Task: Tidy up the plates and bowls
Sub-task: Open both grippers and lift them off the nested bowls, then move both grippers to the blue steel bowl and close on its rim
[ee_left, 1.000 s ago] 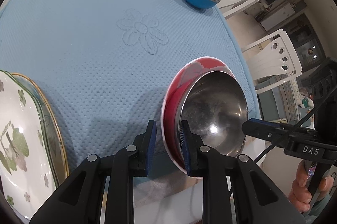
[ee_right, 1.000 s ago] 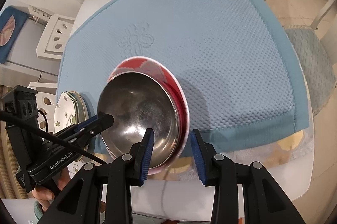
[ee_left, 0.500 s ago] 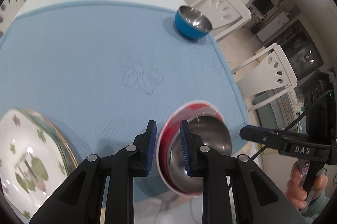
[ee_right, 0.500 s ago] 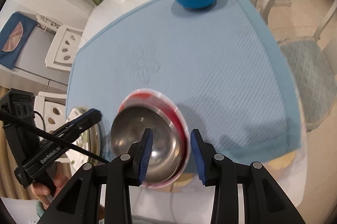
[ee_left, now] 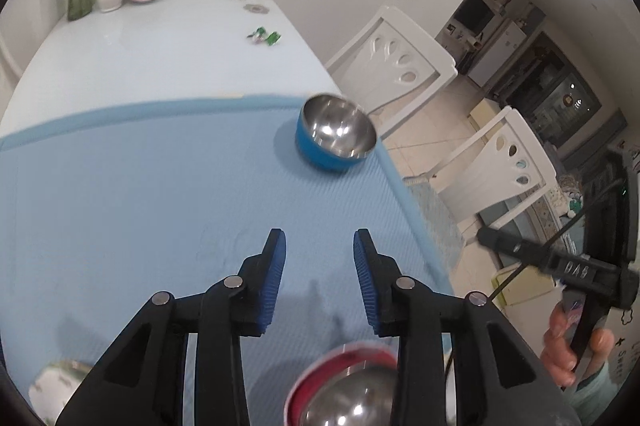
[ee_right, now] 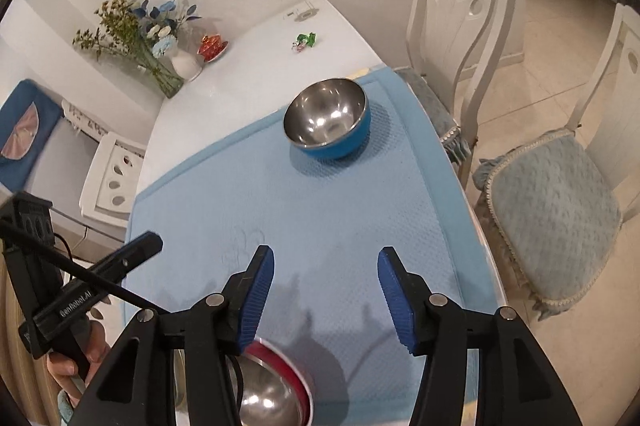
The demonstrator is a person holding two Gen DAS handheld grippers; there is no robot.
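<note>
Setting: a white table [ee_right: 256, 37] covered at its near end by a light blue mat [ee_right: 320, 218].
Left gripper [ee_left: 319, 264]: fingers spread apart, holding nothing, hanging above the mat.
Right gripper [ee_right: 326, 282]: fingers wide apart, also holding nothing, above the mat.
Red bowl [ee_left: 340, 358]: steel-lined, at the near edge of the mat, below both grippers and partly hidden by them.
Blue bowl [ee_right: 326, 119]: steel-lined, upright on the far right corner of the mat, well apart from the red bowl.
Plates [ee_left: 60, 382]: a patterned rim just shows at the near left of the left wrist view.
Likely step: reaching for the blue bowl to bring the two bowls together.
Doing it well: approach from above, set one finger inside the rim and one outside, close firmly because the steel lining looks slippery, and lift straight up, since the bowl sits close to the mat's edge.
</note>
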